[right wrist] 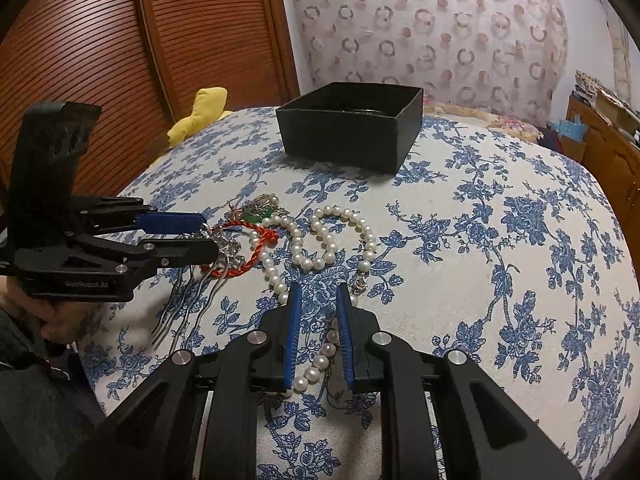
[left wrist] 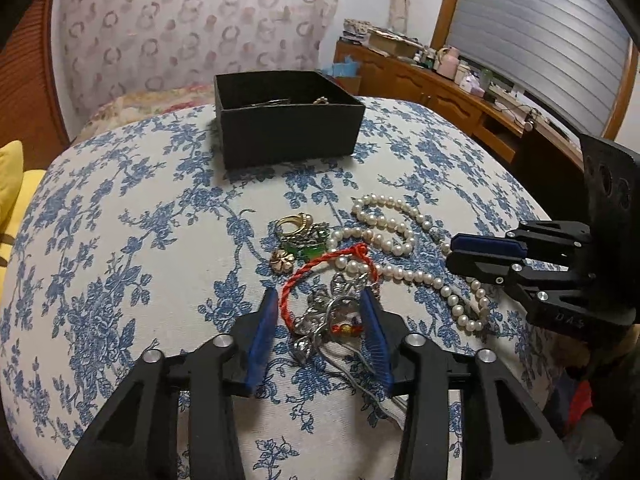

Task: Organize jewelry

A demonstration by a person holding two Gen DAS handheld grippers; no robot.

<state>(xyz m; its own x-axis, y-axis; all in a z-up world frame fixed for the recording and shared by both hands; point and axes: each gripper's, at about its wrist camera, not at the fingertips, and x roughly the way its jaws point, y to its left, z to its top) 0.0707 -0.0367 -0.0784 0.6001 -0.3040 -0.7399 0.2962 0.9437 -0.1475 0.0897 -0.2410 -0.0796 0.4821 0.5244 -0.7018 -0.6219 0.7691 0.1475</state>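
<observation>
Blue-flowered white cloth (left wrist: 120, 240) covers the rounded surface where the jewelry lies. A pearl necklace (left wrist: 384, 236) loops in the middle of the cloth, on the near side of a black open box (left wrist: 286, 132) that sits well apart from it with a few pieces inside. Just beside the pearls lie a red cord bracelet (left wrist: 320, 276), a silver hair comb (left wrist: 332, 320), gold rings (left wrist: 294, 224) and a green piece (left wrist: 306, 250). The left gripper (left wrist: 320, 300) is spread, its blue pads either side of the silver comb and red cord. The right gripper (right wrist: 318, 292) is spread too, straddling a run of the pearls without pinching them. Beyond the box stands a circle-patterned wall (right wrist: 440, 40).
</observation>
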